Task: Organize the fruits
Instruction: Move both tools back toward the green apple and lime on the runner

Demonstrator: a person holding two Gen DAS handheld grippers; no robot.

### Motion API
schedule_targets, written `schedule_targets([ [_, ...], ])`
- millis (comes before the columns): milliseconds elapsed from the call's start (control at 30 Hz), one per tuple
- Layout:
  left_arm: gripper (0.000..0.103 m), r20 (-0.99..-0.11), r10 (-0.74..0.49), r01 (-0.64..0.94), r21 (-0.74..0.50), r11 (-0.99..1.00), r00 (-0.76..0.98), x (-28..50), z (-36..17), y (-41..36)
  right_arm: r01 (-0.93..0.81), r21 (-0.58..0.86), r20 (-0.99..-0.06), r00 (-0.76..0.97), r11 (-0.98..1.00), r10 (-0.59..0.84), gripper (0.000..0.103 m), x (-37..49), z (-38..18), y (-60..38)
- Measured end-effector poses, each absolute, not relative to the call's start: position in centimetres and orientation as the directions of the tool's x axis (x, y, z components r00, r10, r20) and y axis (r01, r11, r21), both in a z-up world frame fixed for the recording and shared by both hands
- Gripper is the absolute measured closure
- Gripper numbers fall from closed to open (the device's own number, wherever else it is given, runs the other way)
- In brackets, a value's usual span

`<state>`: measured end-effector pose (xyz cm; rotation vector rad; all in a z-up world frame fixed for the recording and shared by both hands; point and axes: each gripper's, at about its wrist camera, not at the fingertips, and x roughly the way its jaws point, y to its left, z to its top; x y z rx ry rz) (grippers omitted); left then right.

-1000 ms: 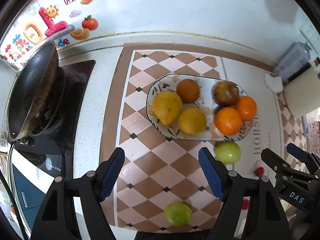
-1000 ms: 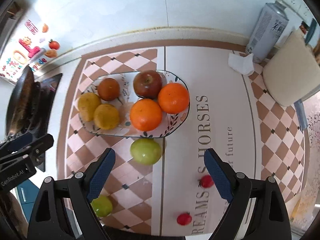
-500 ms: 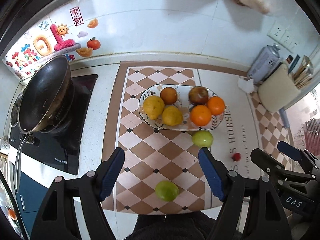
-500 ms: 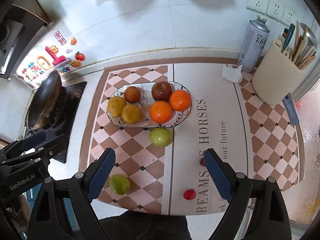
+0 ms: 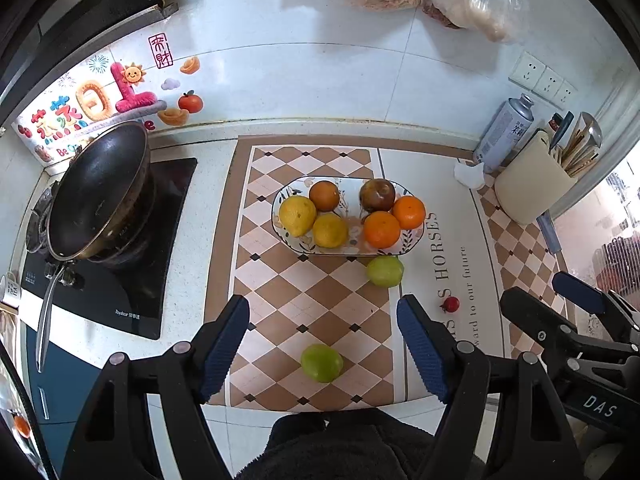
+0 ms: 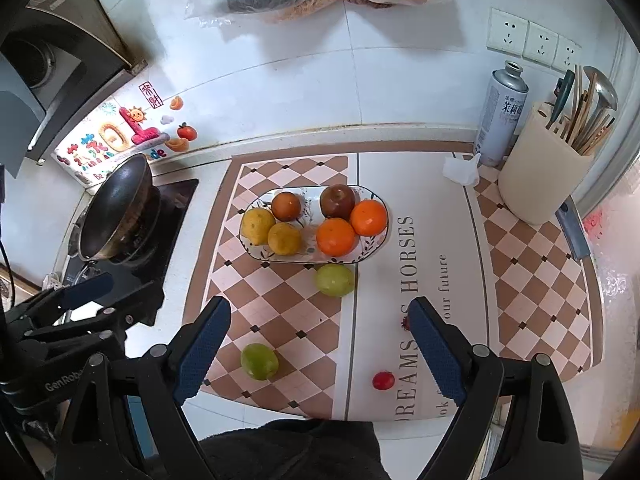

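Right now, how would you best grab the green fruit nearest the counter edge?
Probably from above, closing the left tool across the widest middle of the green fruit. It is round and lies alone on the mat, so either side is clear.

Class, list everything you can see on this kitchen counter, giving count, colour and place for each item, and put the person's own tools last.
plate: one, white patterned, mid mat
oranges: two, orange, plate's right side
yellow citrus: two, plate's left side
dark orange fruit: one, plate's back
apple: one, dark red, plate's back
green fruits: two, on the mat in front of the plate
small red fruits: two, near the mat's lettering
wok: one, black, on the stove
spray can: one, grey, back right
utensil holder: one, cream, right
left gripper: open, empty
right gripper: open, empty
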<state>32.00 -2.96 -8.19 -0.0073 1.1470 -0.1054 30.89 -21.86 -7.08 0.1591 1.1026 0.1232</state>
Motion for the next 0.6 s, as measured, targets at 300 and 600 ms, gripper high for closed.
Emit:
schedule_targets([
  [300, 0.004, -0.924, -0.072, 0.049, -0.058, 0.997, 0.375, 33.2, -10.0, -2.3, 0.001, 0.276, -0.872, 0.421, 0.961, 0.25, 0.011, 32.6, -9.1, -23.1],
  [600, 0.004, -0.997, -0.05, 0.056, -0.047, 0.997, 0.05, 34.7, -23.2, -2.4, 0.07, 0.338, -0.911, 0.275, 0.939, 0.307, 0.031, 34.4, -17.7, -26.0],
])
